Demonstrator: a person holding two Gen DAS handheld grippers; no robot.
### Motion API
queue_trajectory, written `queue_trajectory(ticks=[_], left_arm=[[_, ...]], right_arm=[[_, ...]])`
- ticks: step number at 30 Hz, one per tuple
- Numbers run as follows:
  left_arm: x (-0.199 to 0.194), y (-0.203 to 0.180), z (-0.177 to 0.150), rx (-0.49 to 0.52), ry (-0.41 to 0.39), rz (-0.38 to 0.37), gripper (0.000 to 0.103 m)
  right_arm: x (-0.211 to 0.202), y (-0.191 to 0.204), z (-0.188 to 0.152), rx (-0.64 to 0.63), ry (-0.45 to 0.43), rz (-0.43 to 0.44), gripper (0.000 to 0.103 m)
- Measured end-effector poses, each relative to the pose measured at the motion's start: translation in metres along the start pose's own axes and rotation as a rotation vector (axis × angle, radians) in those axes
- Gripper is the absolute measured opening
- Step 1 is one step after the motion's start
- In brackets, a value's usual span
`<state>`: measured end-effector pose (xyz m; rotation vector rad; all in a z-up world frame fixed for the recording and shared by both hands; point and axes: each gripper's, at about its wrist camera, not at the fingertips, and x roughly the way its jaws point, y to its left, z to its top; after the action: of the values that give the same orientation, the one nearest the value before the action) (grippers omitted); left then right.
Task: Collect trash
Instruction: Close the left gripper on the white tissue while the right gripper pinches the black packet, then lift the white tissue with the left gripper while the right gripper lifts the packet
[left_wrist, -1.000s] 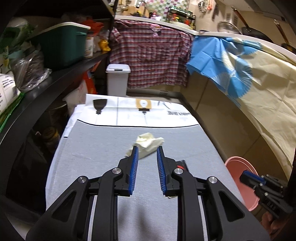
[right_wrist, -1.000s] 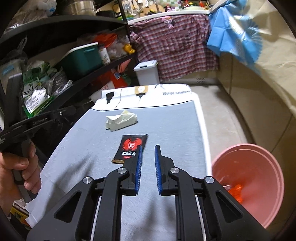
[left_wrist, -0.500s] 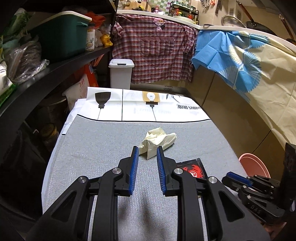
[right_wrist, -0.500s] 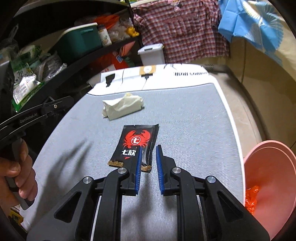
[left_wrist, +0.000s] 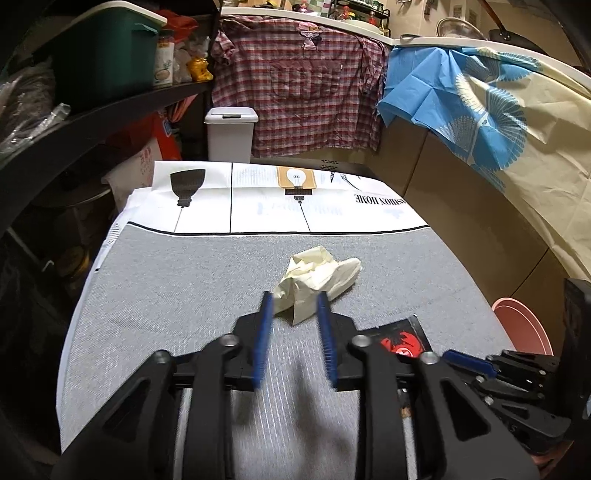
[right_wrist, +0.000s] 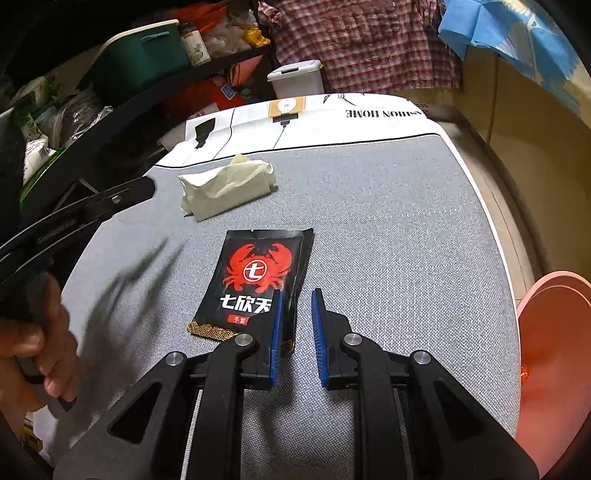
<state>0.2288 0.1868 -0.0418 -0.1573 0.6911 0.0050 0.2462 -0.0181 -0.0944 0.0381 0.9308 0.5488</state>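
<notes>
Two pieces of trash lie on the grey-covered desk (right_wrist: 388, 229): one crumpled cream tissue (right_wrist: 227, 186) and one black packet (right_wrist: 256, 284) printed with a red crab. The tissue lies just beyond the packet, toward the desk's far white-printed end, and the two do not touch. The packet lies flat; its long axis runs from the near edge toward the tissue, with its gold-patterned end nearest the right gripper (right_wrist: 295, 328). That gripper's jaws stand apart, the left one over the packet's near right corner, holding nothing. The left gripper (left_wrist: 293, 326) has its jaws apart, with the tissue's (left_wrist: 317, 278) near end between their tips. One pink bin (right_wrist: 557, 354) sits right of the desk, below its edge.
</notes>
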Motion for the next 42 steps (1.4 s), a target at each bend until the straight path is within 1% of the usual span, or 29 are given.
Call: queue_trajectory(ticks=[1, 2, 4, 7, 9, 12, 18, 23, 25, 26, 29, 30, 31, 33, 34, 42], left_arm=[[0.002, 0.000, 0.001, -0.001, -0.002, -0.002, 0.036], [0.006, 0.001, 0.002, -0.003, -0.002, -0.004, 0.037], [0.013, 0.002, 0.004, -0.005, 0.002, -0.002, 0.042], [0.023, 0.006, 0.008, -0.022, 0.014, -0.015, 0.047], [0.030, 0.007, 0.010, -0.029, 0.029, -0.027, 0.051], [0.040, 0.006, 0.010, -0.028, 0.040, -0.030, 0.052], [0.051, 0.000, 0.013, -0.021, 0.049, -0.042, 0.052], [0.057, -0.005, 0.008, 0.000, 0.091, -0.045, 0.051], [0.057, -0.006, 0.007, 0.017, 0.106, -0.025, 0.039], [0.056, -0.008, 0.006, 0.025, 0.113, -0.014, 0.039], [0.050, -0.008, 0.003, 0.028, 0.112, -0.016, 0.028], [0.050, -0.008, 0.002, 0.028, 0.116, -0.015, 0.019], [0.048, -0.008, 0.000, 0.029, 0.121, -0.012, 0.014], [0.044, -0.010, -0.002, 0.032, 0.119, -0.009, 0.010], [0.042, -0.011, -0.003, 0.034, 0.119, -0.009, 0.006], [0.018, -0.020, -0.005, 0.044, 0.096, 0.009, 0.004]], right_arm=[[0.001, 0.000, 0.000, 0.000, 0.002, 0.001, 0.017], [0.000, -0.001, 0.000, 0.003, 0.001, 0.002, 0.015], [0.001, -0.001, -0.001, 0.006, 0.004, 0.006, 0.014], [0.001, -0.002, -0.001, 0.009, 0.007, 0.012, 0.014], [0.002, -0.003, 0.000, 0.009, 0.012, 0.018, 0.006], [0.003, -0.003, 0.000, 0.011, 0.015, 0.026, 0.002], [0.002, -0.003, -0.001, 0.007, 0.010, 0.029, 0.001], [0.000, -0.001, -0.003, 0.000, 0.003, 0.027, 0.000], [-0.002, -0.001, -0.003, -0.002, -0.001, 0.024, 0.000], [-0.003, 0.000, -0.004, -0.004, -0.003, 0.023, 0.000], [-0.006, 0.001, -0.004, -0.009, -0.008, 0.023, 0.000], [-0.007, 0.001, -0.004, -0.012, -0.010, 0.023, 0.000], [-0.008, 0.002, -0.004, -0.014, -0.013, 0.022, 0.000], [-0.011, 0.002, -0.003, -0.017, -0.020, 0.023, 0.000], [-0.012, 0.002, -0.002, -0.019, -0.022, 0.022, 0.000], [-0.028, 0.000, 0.000, -0.019, -0.055, 0.017, 0.000]])
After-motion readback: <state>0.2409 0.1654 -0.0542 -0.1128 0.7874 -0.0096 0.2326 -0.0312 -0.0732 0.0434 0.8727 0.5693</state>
